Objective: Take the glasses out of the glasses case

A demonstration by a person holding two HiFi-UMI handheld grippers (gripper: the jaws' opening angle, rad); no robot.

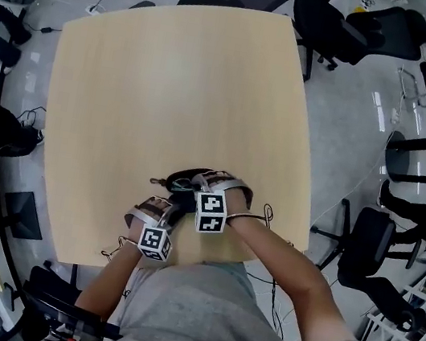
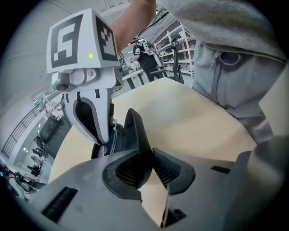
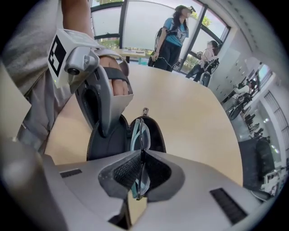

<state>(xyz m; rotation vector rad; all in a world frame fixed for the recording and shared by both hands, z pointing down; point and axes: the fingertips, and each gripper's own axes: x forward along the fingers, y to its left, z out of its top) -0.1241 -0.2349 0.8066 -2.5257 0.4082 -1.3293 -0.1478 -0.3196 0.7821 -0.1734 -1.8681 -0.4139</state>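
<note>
My left gripper (image 2: 146, 169) is clamped on the raised shell of the case (image 2: 135, 131). I hold it there so the case won't come along when the glasses move. My right gripper (image 3: 141, 173) is pinched shut on the glasses (image 3: 141, 135), the thin frame edge-on between the pads, which I judge the surest hold on something so flat. The glasses stand on edge, their far part over the open case; I cannot tell whether they touch its lining. The two grippers sit just beside each other, so room is tight on the left. The case lies close to the near edge of the table (image 1: 188, 80), with broad bare top far and right. Up and away looks like the free path.
</note>
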